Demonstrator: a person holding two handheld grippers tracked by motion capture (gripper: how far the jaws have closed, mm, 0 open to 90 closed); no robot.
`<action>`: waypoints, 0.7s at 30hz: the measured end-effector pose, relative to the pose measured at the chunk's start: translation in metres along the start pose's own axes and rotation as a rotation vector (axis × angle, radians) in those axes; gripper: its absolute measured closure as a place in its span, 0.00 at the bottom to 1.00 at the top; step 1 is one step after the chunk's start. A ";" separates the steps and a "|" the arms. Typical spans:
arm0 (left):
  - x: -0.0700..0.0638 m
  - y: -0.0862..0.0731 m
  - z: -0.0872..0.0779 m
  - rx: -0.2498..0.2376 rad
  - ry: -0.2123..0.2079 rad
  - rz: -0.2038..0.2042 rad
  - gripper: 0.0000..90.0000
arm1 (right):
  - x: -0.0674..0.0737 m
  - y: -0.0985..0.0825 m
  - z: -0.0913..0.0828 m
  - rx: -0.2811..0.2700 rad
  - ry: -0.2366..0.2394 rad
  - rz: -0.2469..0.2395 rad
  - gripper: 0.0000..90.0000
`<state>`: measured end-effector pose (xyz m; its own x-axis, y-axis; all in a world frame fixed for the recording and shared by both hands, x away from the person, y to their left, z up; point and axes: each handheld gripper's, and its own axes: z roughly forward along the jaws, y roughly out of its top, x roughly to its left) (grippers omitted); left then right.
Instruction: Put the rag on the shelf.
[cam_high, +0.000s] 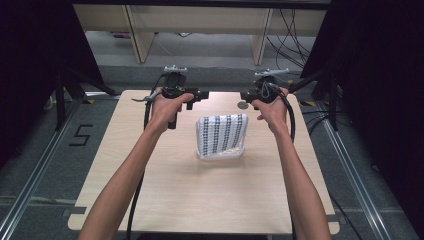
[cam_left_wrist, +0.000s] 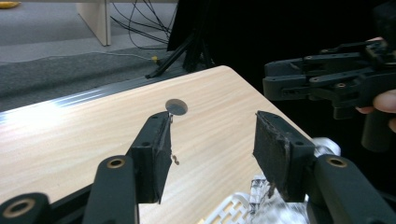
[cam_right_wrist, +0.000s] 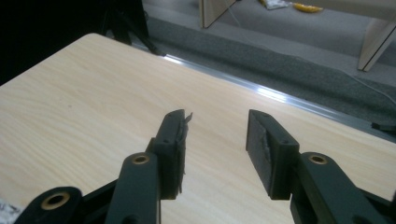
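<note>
A white package with black patterned stripes (cam_high: 221, 136) lies flat in the middle of the light wooden table (cam_high: 150, 175). Above the table's far edge both hands hold the grippers level, tips facing each other, beyond the package. My left gripper (cam_high: 201, 95) is open with nothing between its pads (cam_left_wrist: 212, 149); the package's edge (cam_left_wrist: 252, 207) shows below it. My right gripper (cam_high: 245, 95) is open and holds nothing (cam_right_wrist: 217, 144); from the left gripper view it shows off to the right (cam_left_wrist: 322, 81). A small grey disc (cam_high: 242, 105) (cam_left_wrist: 176, 107) sits on the table under the tips.
Black curtains and stand legs (cam_high: 65, 85) flank the table. Wooden furniture legs (cam_high: 140, 35) and loose cables (cam_high: 287, 35) are behind it on the grey floor. Metal rails (cam_high: 30, 175) run along both sides.
</note>
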<state>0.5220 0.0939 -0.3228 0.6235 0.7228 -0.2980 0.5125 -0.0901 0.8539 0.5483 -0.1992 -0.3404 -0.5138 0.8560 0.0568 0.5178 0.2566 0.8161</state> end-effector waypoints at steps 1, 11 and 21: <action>0.000 -0.001 -0.002 0.001 -0.002 0.001 0.50 | 0.000 -0.001 -0.001 0.006 0.001 0.002 0.64; -0.005 -0.009 -0.017 -0.002 -0.015 0.026 0.44 | -0.004 -0.014 -0.012 0.006 0.022 0.014 0.57; -0.020 -0.018 -0.028 0.023 -0.038 0.071 0.38 | -0.001 -0.022 -0.033 -0.024 0.061 0.043 0.47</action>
<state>0.4838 0.1000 -0.3208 0.6809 0.6872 -0.2531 0.4788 -0.1563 0.8639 0.5146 -0.2206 -0.3398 -0.5329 0.8367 0.1267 0.5242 0.2088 0.8256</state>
